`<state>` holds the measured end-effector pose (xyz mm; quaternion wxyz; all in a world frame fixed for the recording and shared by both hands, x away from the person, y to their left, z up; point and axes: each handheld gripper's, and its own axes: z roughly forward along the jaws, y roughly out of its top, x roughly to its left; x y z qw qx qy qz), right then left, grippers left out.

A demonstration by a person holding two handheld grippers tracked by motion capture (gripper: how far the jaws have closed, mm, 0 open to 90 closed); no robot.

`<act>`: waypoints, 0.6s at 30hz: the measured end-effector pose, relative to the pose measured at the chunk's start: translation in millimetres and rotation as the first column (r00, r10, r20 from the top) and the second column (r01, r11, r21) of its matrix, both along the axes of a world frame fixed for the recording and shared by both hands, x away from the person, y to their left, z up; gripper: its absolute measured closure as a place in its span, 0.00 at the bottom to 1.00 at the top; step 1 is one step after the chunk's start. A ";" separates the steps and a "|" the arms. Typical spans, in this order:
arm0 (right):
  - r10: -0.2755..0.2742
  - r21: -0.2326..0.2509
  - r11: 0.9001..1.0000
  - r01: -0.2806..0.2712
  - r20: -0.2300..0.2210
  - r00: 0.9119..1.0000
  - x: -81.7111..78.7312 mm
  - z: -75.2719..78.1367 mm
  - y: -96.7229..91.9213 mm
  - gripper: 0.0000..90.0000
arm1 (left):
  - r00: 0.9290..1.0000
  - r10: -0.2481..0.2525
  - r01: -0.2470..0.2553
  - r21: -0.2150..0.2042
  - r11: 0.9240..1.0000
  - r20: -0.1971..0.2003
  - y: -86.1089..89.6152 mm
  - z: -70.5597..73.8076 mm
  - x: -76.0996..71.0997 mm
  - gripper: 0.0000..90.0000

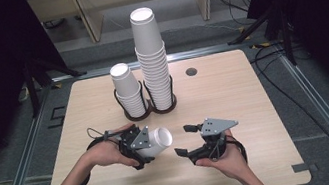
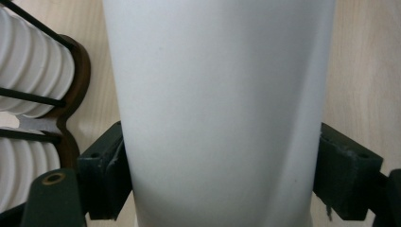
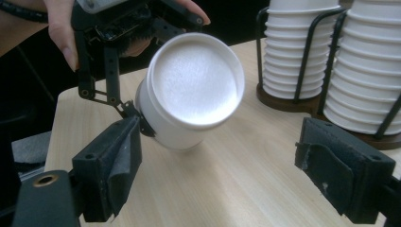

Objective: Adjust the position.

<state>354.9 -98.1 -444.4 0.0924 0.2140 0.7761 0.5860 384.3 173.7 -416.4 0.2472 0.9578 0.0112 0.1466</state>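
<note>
Now the left gripper (image 1: 145, 148) pinches a white paper cup (image 1: 156, 142) by its side wall, held on its side above the table's (image 1: 232, 86) near edge, closed bottom facing the right gripper (image 1: 192, 141), whose jaws stand spread and empty. Light and thin-walled, it should crush easily; grip gently near the stiffer base.

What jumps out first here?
The white cup held sideways in the left gripper, low over the table's near half, its closed base facing the open right gripper. Behind them, two stacks of white cups stand in a black wire holder near the table's far edge, the right stack far taller than the left stack.
</note>
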 end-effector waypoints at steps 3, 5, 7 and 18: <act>0.020 -0.004 1.000 -0.020 -0.006 1.000 0.2 1.0 4.9 0.17 | 1.000 -0.017 0.017 0.040 0.999 -0.012 -1.1 -1.2 -1.4 0.20; 0.032 -0.012 0.999 -0.032 0.013 0.999 1.6 1.3 6.2 0.17 | 1.000 -0.023 0.023 0.053 0.998 -0.011 -1.4 -1.4 -1.8 0.20; 0.059 -0.027 0.998 -0.058 0.023 0.998 3.3 1.9 10.6 0.17 | 1.000 -0.029 0.030 0.070 0.997 -0.012 -2.1 -1.6 -2.4 0.20; 0.124 -0.053 0.991 -0.124 -0.004 0.992 7.2 1.1 26.0 0.17 | 0.997 -0.076 0.079 0.123 0.989 -0.029 -6.9 -1.4 -6.5 0.20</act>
